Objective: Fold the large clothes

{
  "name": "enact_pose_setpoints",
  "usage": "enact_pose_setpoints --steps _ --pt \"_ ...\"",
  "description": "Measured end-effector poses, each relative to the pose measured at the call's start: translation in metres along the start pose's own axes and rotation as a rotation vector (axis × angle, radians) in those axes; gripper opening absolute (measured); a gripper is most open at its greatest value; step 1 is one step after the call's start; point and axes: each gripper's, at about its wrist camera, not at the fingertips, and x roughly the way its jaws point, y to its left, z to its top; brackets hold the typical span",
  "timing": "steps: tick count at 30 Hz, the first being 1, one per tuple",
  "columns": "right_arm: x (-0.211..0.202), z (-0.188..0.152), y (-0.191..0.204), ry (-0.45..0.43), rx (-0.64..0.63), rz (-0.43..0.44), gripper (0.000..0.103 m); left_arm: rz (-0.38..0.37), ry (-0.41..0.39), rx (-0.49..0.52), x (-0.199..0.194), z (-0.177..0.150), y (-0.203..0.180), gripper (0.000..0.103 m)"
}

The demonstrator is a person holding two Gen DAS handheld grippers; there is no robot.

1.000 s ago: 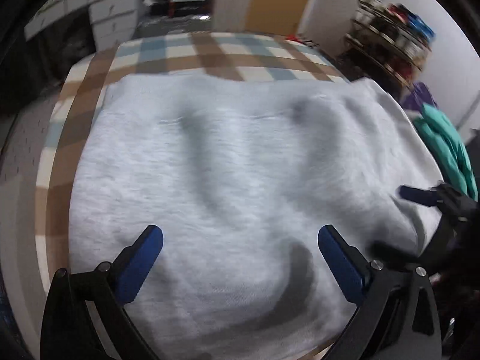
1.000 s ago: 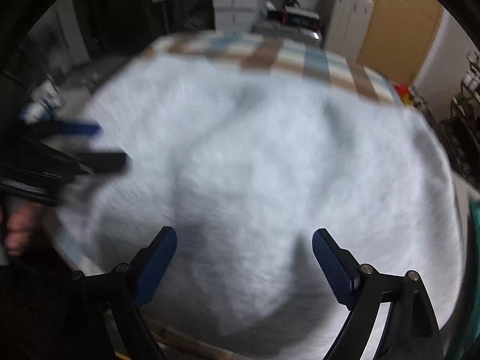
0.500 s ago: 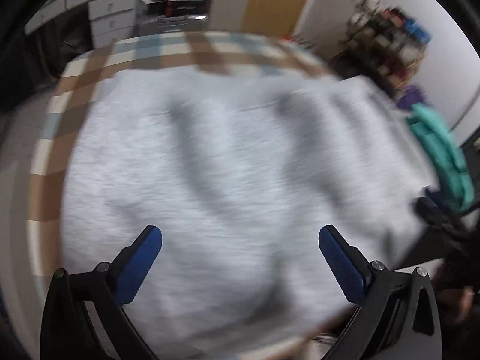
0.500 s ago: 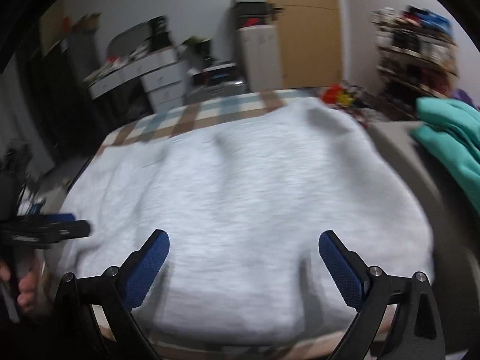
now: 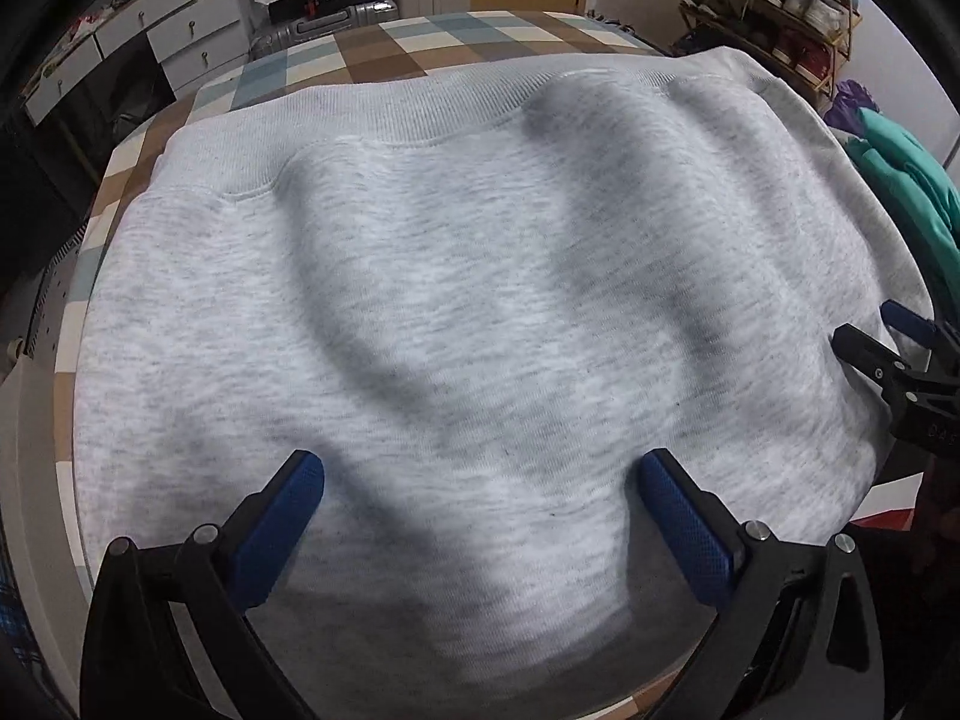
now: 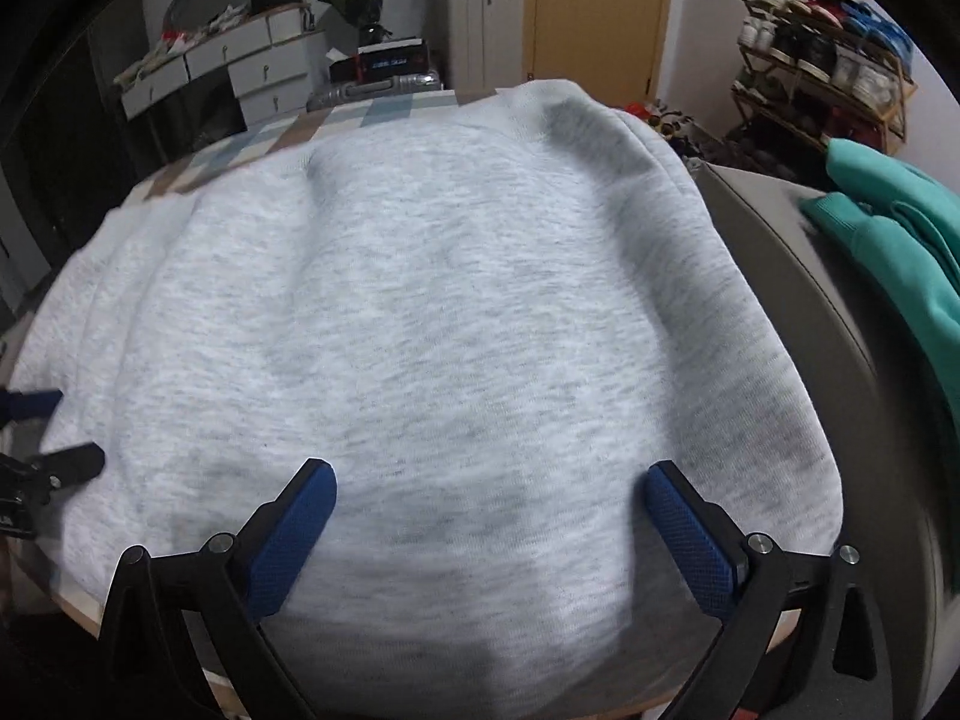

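A large light grey sweatshirt (image 5: 468,300) lies folded on a checked table (image 5: 384,54), its ribbed hem along the far side. It also fills the right wrist view (image 6: 432,312). My left gripper (image 5: 480,510) is open and empty, hovering over the near edge of the sweatshirt. My right gripper (image 6: 489,516) is open and empty over the near right part of the sweatshirt. The right gripper shows at the right edge of the left wrist view (image 5: 888,348), and the left gripper at the left edge of the right wrist view (image 6: 42,432).
A teal garment (image 6: 888,252) lies on a grey surface (image 6: 780,252) to the right of the table. A shoe rack (image 6: 822,42) stands at the back right. White drawers (image 5: 150,42) and a suitcase (image 6: 480,18) stand behind the table.
Both grippers have swung and steadied over the near edge of the sweatshirt. The right wrist view turned right, bringing the teal garment into sight. Both stayed open.
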Motion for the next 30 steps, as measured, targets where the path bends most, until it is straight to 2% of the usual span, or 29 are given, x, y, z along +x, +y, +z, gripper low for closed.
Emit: enact_pose_setpoints --steps 2,3,4,6,8,10,13,15,16,17,18,20,22,24,27,28,29,30 --pt "-0.015 0.002 -0.011 -0.06 0.098 0.107 0.103 -0.007 -0.006 -0.022 -0.006 0.002 0.006 0.102" --pt "-0.023 -0.012 -0.017 -0.081 0.128 0.153 0.103 0.014 -0.031 -0.048 -0.011 0.003 0.014 0.102" --pt "-0.031 -0.012 -0.015 -0.107 0.151 0.196 0.103 0.047 -0.065 -0.079 -0.017 0.003 0.023 0.102" --pt "-0.047 -0.012 -0.005 -0.166 0.133 0.2 0.103 0.087 -0.111 -0.12 -0.03 -0.004 0.031 0.102" --pt "-0.055 -0.001 0.017 -0.217 0.056 0.204 0.103 0.074 -0.136 -0.165 -0.036 -0.002 0.044 0.102" --pt "-0.049 0.024 0.048 -0.181 -0.056 0.234 0.101 0.052 -0.147 -0.203 -0.037 0.002 0.056 0.102" --pt "-0.02 0.059 0.084 -0.112 -0.16 0.21 0.098 0.069 -0.151 -0.238 -0.038 0.005 0.065 0.102" --pt "0.017 0.067 0.104 0.0 -0.201 0.209 0.08 0.068 -0.155 -0.254 -0.037 0.007 0.07 0.102" --pt "0.044 0.066 0.108 0.11 -0.183 0.211 0.066 0.062 -0.159 -0.263 -0.039 0.007 0.071 0.102" --pt "0.057 0.06 0.102 0.133 -0.143 0.205 0.068 0.054 -0.161 -0.278 -0.039 0.007 0.075 0.102" --pt "0.057 0.056 0.101 0.066 -0.131 0.205 0.067 0.048 -0.162 -0.287 -0.039 0.005 0.075 0.102" --pt "0.056 0.049 0.106 0.043 -0.176 0.174 0.068 0.033 -0.166 -0.303 -0.042 0.002 0.076 0.102" --pt "0.054 0.05 0.103 0.061 -0.189 0.177 0.069 0.027 -0.179 -0.301 -0.047 0.004 0.072 0.102" --pt "0.042 0.052 0.086 0.035 -0.123 0.227 0.065 0.012 -0.195 -0.288 -0.05 0.008 0.067 0.102" --pt "0.011 0.057 0.046 -0.04 -0.017 0.221 0.067 -0.031 -0.213 -0.276 -0.053 0.015 0.052 0.102" --pt "-0.002 0.062 0.03 -0.083 -0.006 0.191 0.071 -0.035 -0.214 -0.275 -0.052 0.017 0.047 0.102" --pt "-0.007 0.066 0.017 -0.121 -0.004 0.138 0.08 -0.04 -0.214 -0.27 -0.05 0.02 0.039 0.102" --pt "-0.008 0.069 0.006 -0.144 -0.007 0.054 0.085 -0.043 -0.209 -0.263 -0.047 0.023 0.033 0.102"
